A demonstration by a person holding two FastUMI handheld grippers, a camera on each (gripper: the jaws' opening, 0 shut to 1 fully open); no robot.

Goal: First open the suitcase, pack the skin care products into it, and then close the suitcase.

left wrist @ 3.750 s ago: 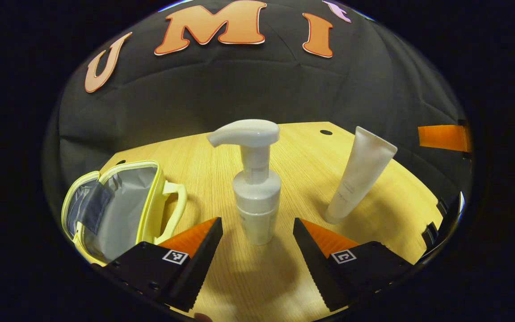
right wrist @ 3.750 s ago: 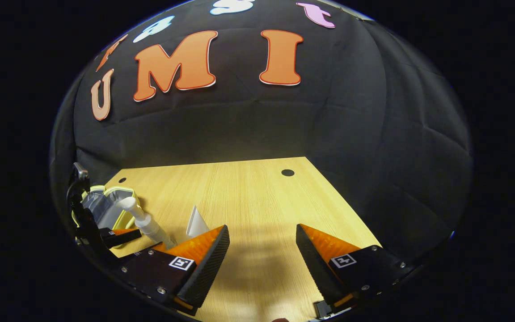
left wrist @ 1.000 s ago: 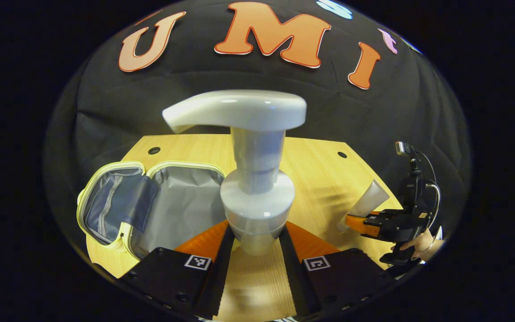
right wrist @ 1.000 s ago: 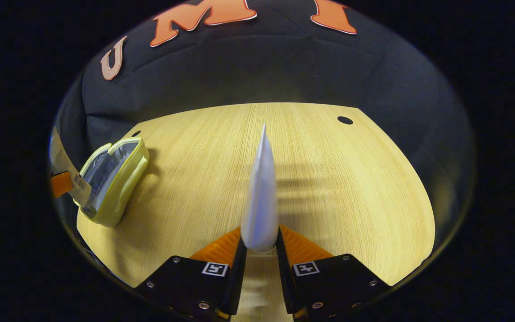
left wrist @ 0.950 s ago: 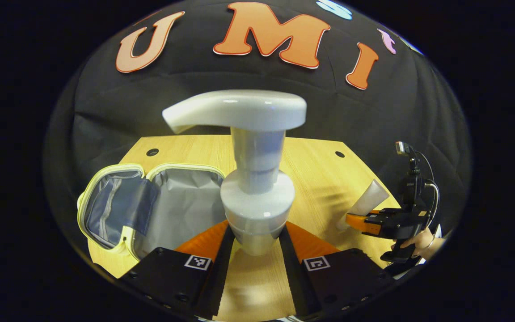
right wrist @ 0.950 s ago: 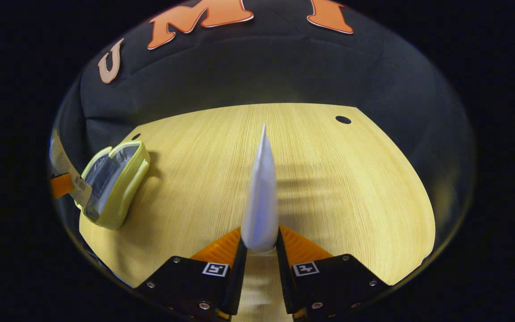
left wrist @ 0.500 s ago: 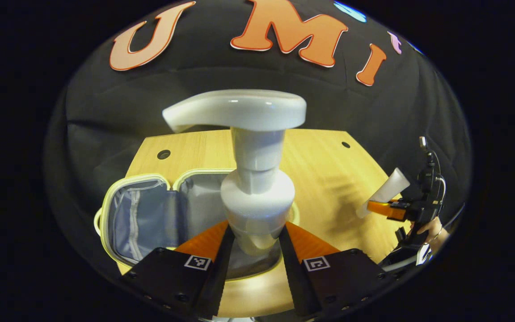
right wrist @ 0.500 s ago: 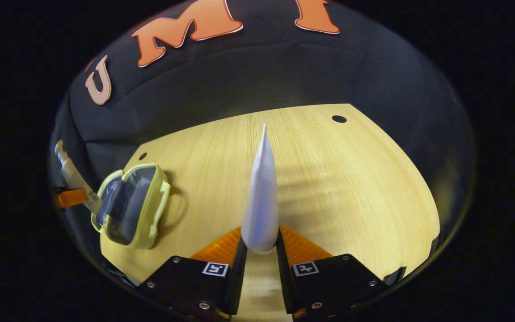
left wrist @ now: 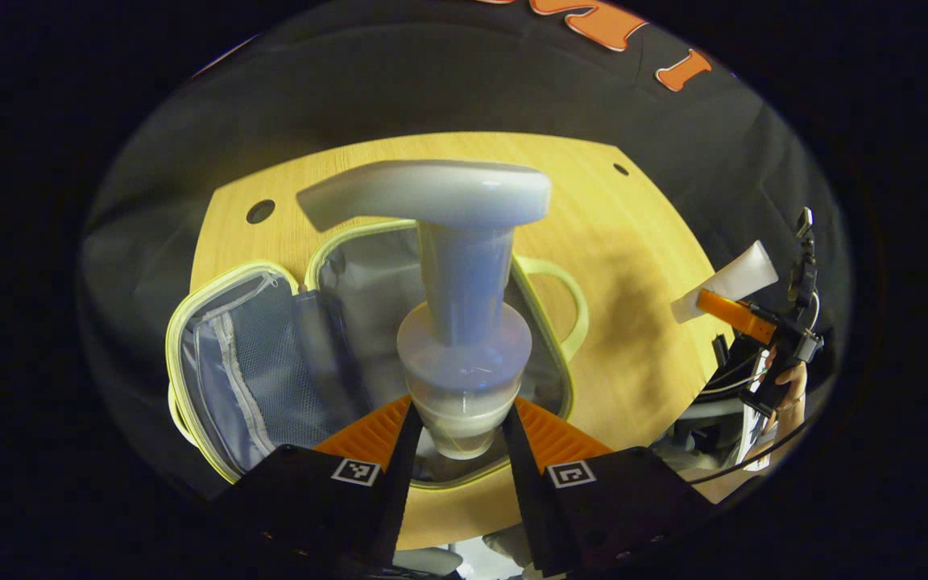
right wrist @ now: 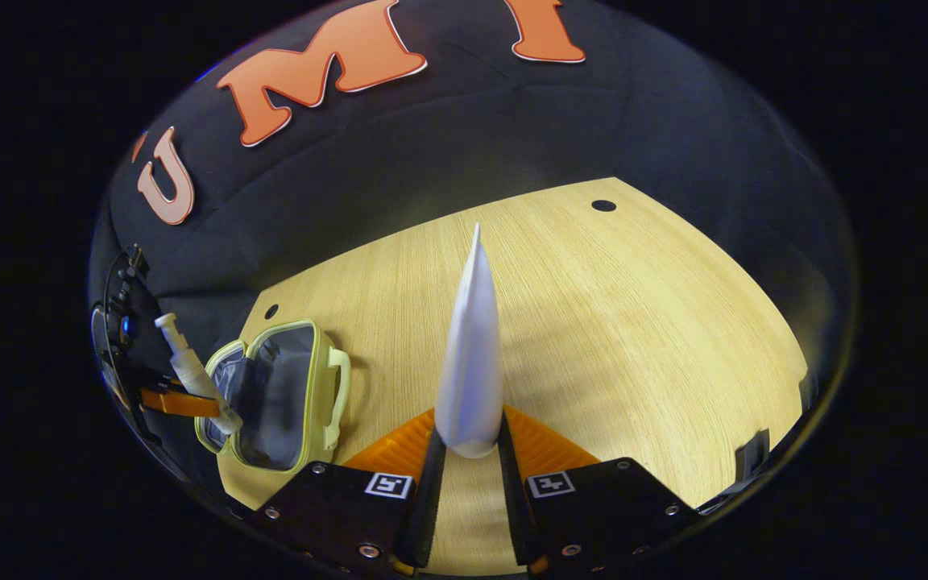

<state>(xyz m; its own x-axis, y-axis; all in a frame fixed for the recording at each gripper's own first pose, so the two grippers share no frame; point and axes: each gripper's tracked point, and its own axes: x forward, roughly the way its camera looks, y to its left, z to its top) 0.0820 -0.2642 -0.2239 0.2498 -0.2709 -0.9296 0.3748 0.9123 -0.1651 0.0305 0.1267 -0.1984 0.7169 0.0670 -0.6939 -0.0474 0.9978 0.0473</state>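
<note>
Two products are in hand at once, one per gripper, and the yellow suitcase [left wrist: 214, 354] lies flat on the bench [left wrist: 641, 258] with its lid thrown back to the left, mesh pocket showing, so the grey-lined main compartment faces up to receive them.

Starting at the left: the left gripper [left wrist: 454, 431] has its jaws pinching the base of the white pump bottle [left wrist: 452, 322], held upright with the nozzle pointing left. The grip low on the body looks chosen to keep the tall pump head free of the fingers. In the left gripper view the bottle hangs over the open compartment, the carry handle [left wrist: 565, 302] just to its right. I judge this to be the lowering stage of packing; the bottle will probably need tipping onto its side, since a shallow case seems unlikely to shut over an upright pump.

Further right, the right gripper [right wrist: 468, 459] has its jaws pressed on the cap end of the white tube [right wrist: 470, 354], crimped end pointing away over bare bench, well apart from the suitcase [right wrist: 279, 395]. It appears to wait its turn, leaving the opening unobstructed. Closing the lid remains undone.
</note>
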